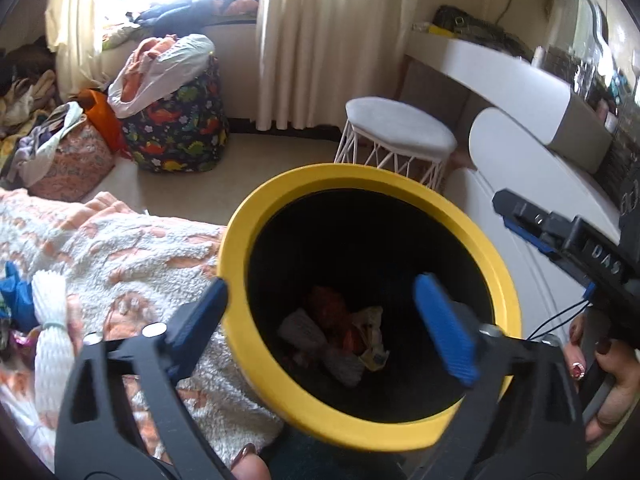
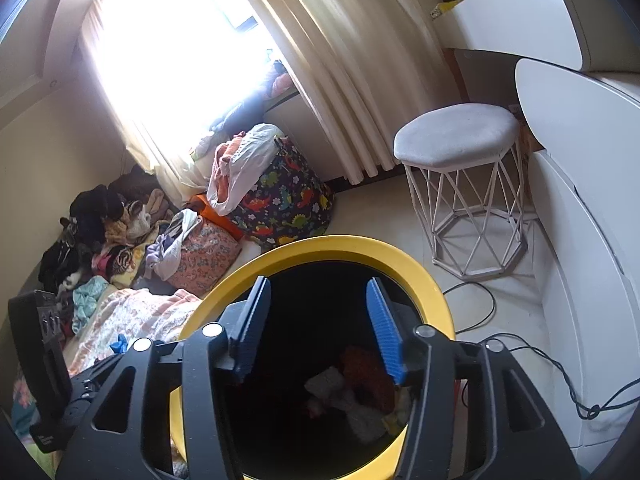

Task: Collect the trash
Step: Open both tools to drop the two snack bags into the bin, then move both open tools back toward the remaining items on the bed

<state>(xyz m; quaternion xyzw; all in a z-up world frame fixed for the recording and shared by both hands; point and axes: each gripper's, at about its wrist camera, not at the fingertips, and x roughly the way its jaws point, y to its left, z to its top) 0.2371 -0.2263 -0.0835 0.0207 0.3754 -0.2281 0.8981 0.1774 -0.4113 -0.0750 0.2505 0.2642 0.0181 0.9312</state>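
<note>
A black bin with a yellow rim (image 1: pixel 304 184) stands beside the bed; it also shows in the right wrist view (image 2: pixel 420 272). Crumpled wrappers and tissue (image 1: pixel 340 340) lie at its bottom, also seen in the right wrist view (image 2: pixel 352 392). My left gripper (image 1: pixel 324 320) is open and empty, its jaws straddling the bin's near-left rim. My right gripper (image 2: pixel 316 328) is open and empty above the bin mouth; it shows at the right of the left wrist view (image 1: pixel 560 236). A white foam net (image 1: pixel 50 336) and blue scrap (image 1: pixel 16 296) lie on the bed blanket.
A fluffy peach-and-white blanket (image 1: pixel 120 248) covers the bed on the left. A white wire stool (image 2: pixel 464 160) stands past the bin. A dinosaur-print bag (image 2: pixel 284 200) and clothes piles sit by the curtain. White rounded furniture (image 2: pixel 580 160) and cables (image 2: pixel 520 344) are on the right.
</note>
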